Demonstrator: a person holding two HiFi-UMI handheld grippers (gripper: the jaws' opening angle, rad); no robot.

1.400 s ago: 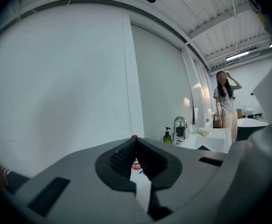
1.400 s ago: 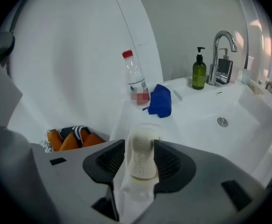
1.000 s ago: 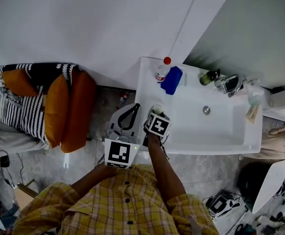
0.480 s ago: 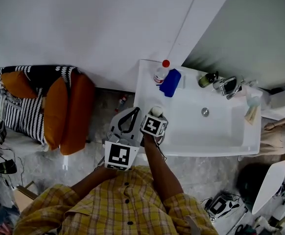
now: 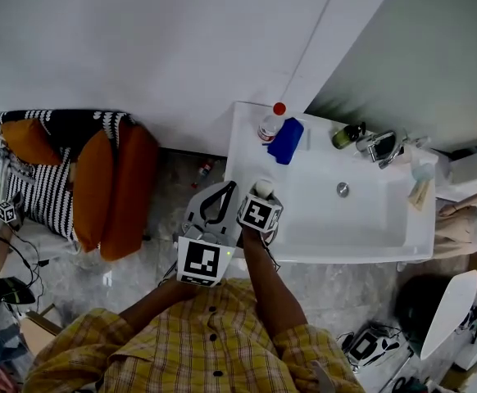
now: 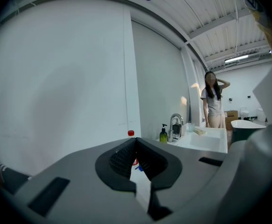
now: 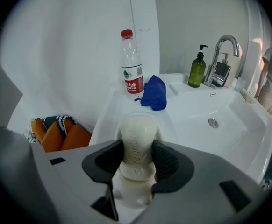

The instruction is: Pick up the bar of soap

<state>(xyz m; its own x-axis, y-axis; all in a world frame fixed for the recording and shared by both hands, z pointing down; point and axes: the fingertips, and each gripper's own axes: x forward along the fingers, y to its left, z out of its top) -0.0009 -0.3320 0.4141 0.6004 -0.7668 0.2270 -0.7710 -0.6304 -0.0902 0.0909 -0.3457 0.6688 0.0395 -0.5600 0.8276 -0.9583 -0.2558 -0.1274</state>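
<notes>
The bar of soap is cream-coloured with embossed lettering and stands lengthwise between the pads of my right gripper, which is shut on it. In the head view the soap pokes out past the right gripper over the left ledge of the white sink. A faint oval rim like a white soap dish shows just beneath it. My left gripper hangs beside the sink's left edge, over the floor. Its jaws meet at the tips with nothing held.
A clear water bottle with a red cap, a blue cloth, a green pump bottle and the tap line the sink's back edge. Orange cushions lie on the floor to the left. A person stands far right.
Almost nothing has moved. The right gripper stays shut on the soap at the sink's left ledge; the head view has shifted a little.
</notes>
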